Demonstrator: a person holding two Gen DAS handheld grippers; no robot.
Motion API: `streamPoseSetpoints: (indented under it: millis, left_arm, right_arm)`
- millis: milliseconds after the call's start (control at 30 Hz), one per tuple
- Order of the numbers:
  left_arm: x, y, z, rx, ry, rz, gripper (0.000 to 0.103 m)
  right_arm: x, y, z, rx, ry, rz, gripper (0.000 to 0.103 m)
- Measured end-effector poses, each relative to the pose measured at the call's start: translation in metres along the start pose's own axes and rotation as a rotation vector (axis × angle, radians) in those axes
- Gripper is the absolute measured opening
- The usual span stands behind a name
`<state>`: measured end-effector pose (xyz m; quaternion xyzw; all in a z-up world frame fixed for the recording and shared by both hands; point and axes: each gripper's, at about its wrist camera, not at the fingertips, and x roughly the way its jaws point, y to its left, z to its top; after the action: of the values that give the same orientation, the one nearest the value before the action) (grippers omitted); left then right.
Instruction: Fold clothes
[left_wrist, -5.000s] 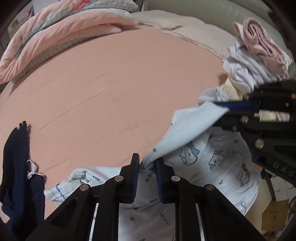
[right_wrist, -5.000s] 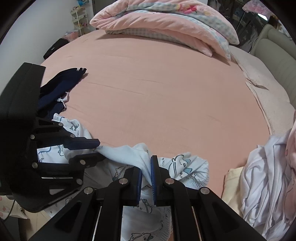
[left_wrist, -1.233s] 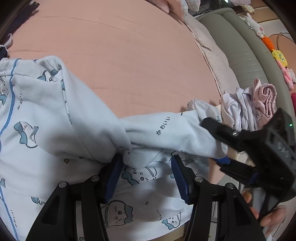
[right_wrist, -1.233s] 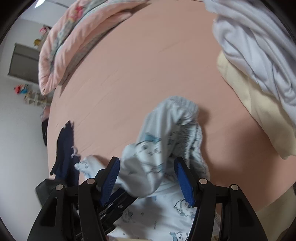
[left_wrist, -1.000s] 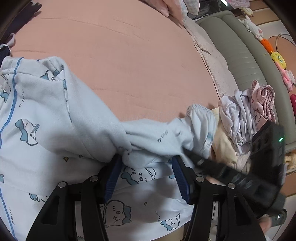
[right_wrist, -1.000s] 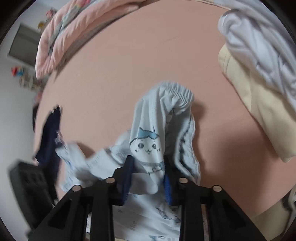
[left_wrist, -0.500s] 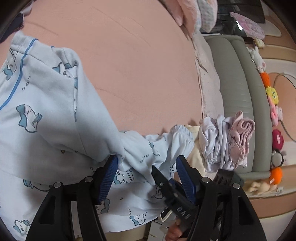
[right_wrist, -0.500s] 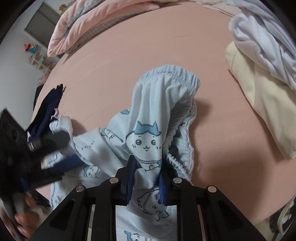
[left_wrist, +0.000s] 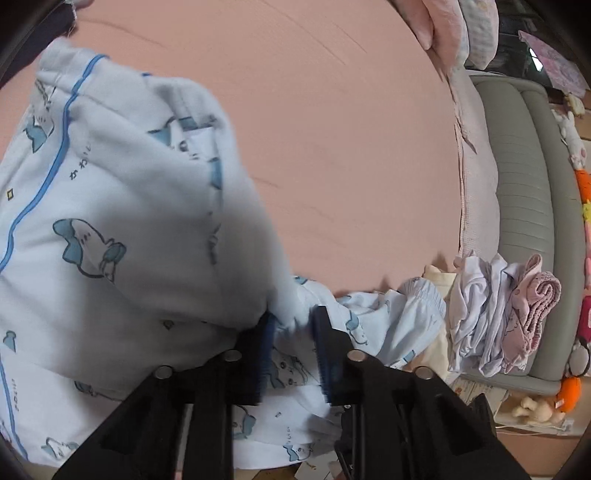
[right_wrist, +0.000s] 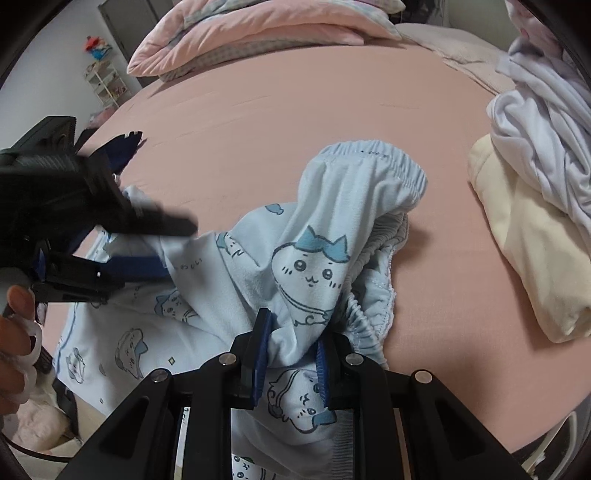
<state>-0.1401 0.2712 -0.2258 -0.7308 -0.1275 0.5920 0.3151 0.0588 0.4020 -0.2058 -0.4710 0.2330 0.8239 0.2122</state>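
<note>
pale blue pyjama fabric (left_wrist: 110, 229) with cartoon cat prints fills my left wrist view, spread over the near part of the pink bedsheet (left_wrist: 332, 129). my left gripper (left_wrist: 291, 332) is closing its jaws, and a bunched fold of that blue cloth sits between the blue pads; the view is smeared, so i cannot tell how firmly they bite. past it, toward the right of that view, a pile of white and pink clothes (left_wrist: 498, 314) lies at the bed's edge, just beside the grey padded headboard (left_wrist: 528, 206).

in my right wrist view the left gripper shows at the left, blurred, with the person's hand (right_wrist: 14, 332) behind it. a dark navy garment (right_wrist: 122, 147) lies beyond it. in the middle, my right gripper (right_wrist: 290, 350) has its jaws pinched on the pyjama cloth near the gathered elastic waistband (right_wrist: 373, 155), which rises up in a hump. further right, a cream folded piece (right_wrist: 528, 251) sits under white cloth (right_wrist: 546, 140).
</note>
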Motion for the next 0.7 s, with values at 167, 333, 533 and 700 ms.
streamPoseSetpoints:
  millis: [167, 333, 533, 700]
  left_arm:
    - [-0.004, -0.004, -0.011, 0.093, -0.044, 0.007, 0.014]
    - [-0.005, 0.004, -0.025, 0.133, -0.078, -0.007, 0.013]
    - [-0.005, 0.017, -0.033, 0.123, -0.094, -0.058, 0.013]
    - [-0.018, 0.029, -0.045, 0.127, -0.108, -0.075, 0.013]
  right_arm:
    - [0.002, 0.015, 0.006, -0.041, 0.009, -0.019, 0.022]
    - [-0.016, 0.013, 0.013, -0.035, 0.056, -0.017, 0.037]
    - [-0.046, 0.018, 0.021, -0.091, 0.011, -0.027, 0.046]
    - [-0.045, 0.035, 0.033, -0.133, -0.004, -0.001, 0.046]
